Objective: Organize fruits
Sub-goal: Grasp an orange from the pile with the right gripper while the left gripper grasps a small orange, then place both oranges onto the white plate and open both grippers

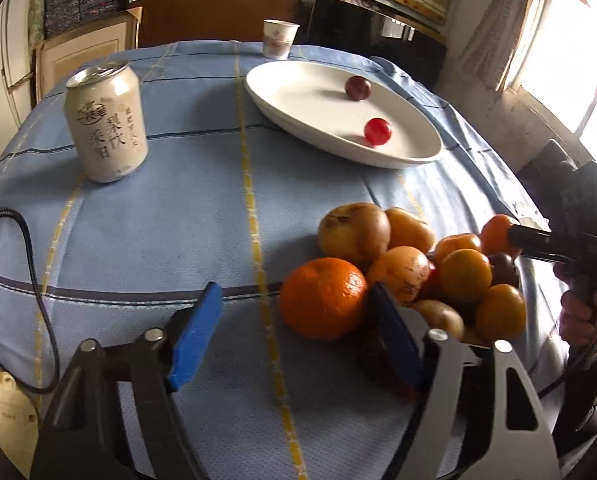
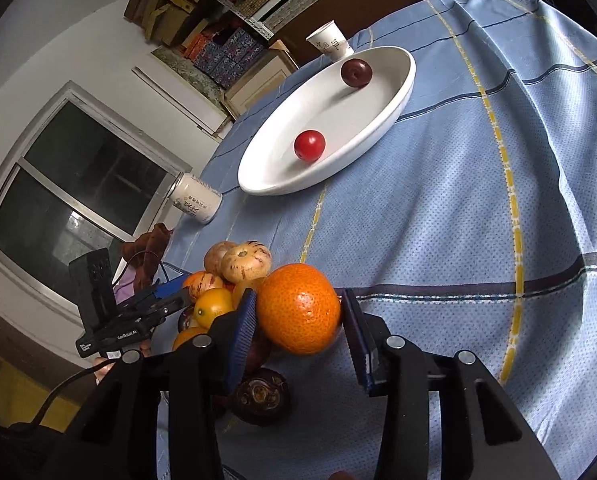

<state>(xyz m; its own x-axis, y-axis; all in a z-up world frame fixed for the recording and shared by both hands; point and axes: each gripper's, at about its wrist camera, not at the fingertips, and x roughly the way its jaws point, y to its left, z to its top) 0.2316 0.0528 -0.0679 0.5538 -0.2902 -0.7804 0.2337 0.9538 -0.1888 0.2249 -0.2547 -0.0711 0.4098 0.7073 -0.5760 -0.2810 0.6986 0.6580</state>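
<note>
My right gripper (image 2: 298,332) spread around orange (image 2: 298,308), pads not yet clamping; I'd close gently, lift straight, avoid toppling pile; left gripper (image 1: 294,332) open, idle; target plate (image 2: 398,92).

open cloth (image 1: 202,216) between can (image 1: 105,126), plate (image 1: 298,92) and fruit pile (image 1: 410,264)

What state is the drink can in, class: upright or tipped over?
Upright. The drink can stands on its base on the tablecloth, with its lid facing up.
</note>
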